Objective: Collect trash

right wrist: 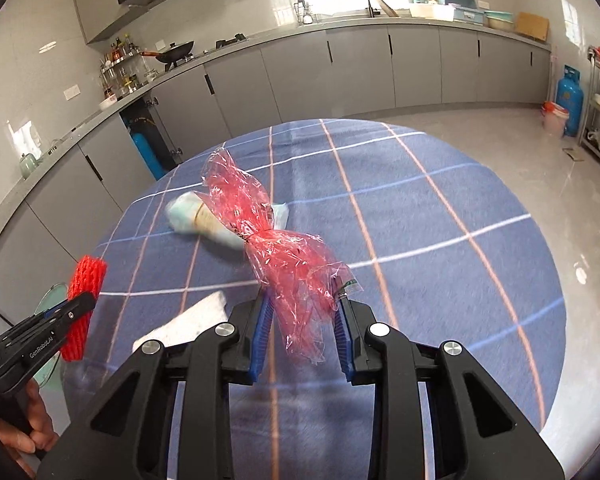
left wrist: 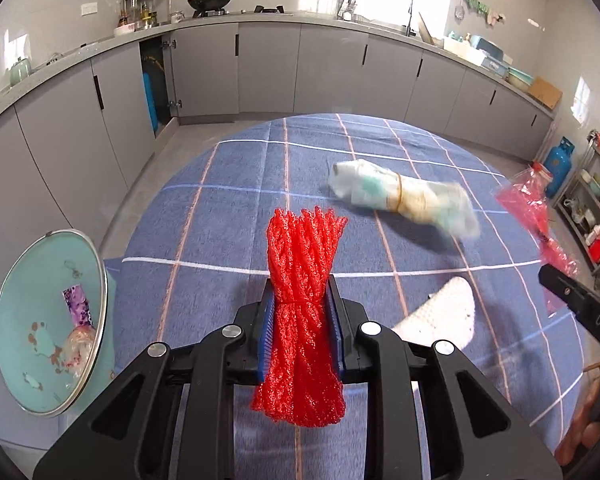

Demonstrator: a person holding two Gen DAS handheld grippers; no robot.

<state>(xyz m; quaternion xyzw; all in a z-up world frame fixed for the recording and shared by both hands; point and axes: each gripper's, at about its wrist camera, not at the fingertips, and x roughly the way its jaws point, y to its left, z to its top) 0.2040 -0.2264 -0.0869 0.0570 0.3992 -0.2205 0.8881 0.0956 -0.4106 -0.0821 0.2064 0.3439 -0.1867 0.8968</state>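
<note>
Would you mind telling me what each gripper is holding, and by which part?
The left gripper clamps the red net around its tied middle. The right gripper pinches the red plastic bag near its lower end.

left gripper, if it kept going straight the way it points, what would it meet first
Probably the blue checked tablecloth. The left gripper, shut on the red mesh net, points down at bare cloth; the rubber-banded bundle lies off to the right, though depth is unclear.

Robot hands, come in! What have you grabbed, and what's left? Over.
Left gripper shut on red foam net. Right gripper shut on pink crinkly plastic wrapper. Banded pale bundle and white foam piece left on blue checked tablecloth. Teal bin unobstructed.
</note>
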